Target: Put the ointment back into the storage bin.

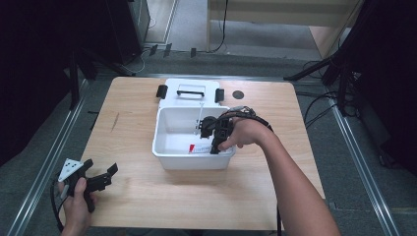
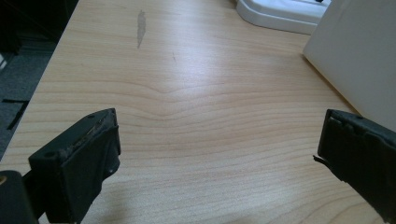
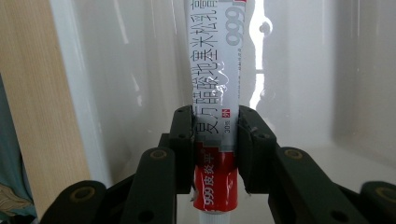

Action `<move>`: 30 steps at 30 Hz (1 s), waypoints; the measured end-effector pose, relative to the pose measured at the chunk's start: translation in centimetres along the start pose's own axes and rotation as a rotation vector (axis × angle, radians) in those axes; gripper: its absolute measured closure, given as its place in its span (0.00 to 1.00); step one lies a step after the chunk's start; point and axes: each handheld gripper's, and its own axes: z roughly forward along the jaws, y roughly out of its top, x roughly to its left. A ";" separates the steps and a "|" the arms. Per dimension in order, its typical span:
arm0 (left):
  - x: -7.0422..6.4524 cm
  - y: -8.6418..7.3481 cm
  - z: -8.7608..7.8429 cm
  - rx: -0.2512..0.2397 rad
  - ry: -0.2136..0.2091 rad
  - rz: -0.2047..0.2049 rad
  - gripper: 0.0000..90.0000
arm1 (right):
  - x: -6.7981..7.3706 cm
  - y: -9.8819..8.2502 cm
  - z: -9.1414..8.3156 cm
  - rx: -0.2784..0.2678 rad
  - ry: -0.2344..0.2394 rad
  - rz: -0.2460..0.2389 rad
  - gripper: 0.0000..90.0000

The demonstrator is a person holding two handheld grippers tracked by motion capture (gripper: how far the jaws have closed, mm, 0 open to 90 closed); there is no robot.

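A white and red ointment tube (image 3: 215, 93) with printed characters sits clamped between the jaws of my right gripper (image 3: 215, 140). That gripper (image 1: 214, 140) reaches down into a white plastic bin (image 1: 162, 147) at the table's middle, and the tube's red end (image 1: 192, 147) shows near the bin floor. My left gripper (image 1: 101, 178) rests low over the table's front left corner, held in a hand. Its jaws stand wide apart with bare wood between them, so the left gripper (image 2: 217, 149) is open.
The bin's white lid (image 1: 191, 92) with a black handle and black latches lies flat behind the bin. A dark round mark (image 1: 238, 94) sits on the wood to the lid's right. The bin's outer wall (image 2: 359, 56) stands close on the left gripper's right side.
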 end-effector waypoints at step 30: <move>0.0 0.0 0.0 0.003 0.002 -0.001 0.00 | -0.4 0.3 2.1 0.091 0.011 0.047 0.76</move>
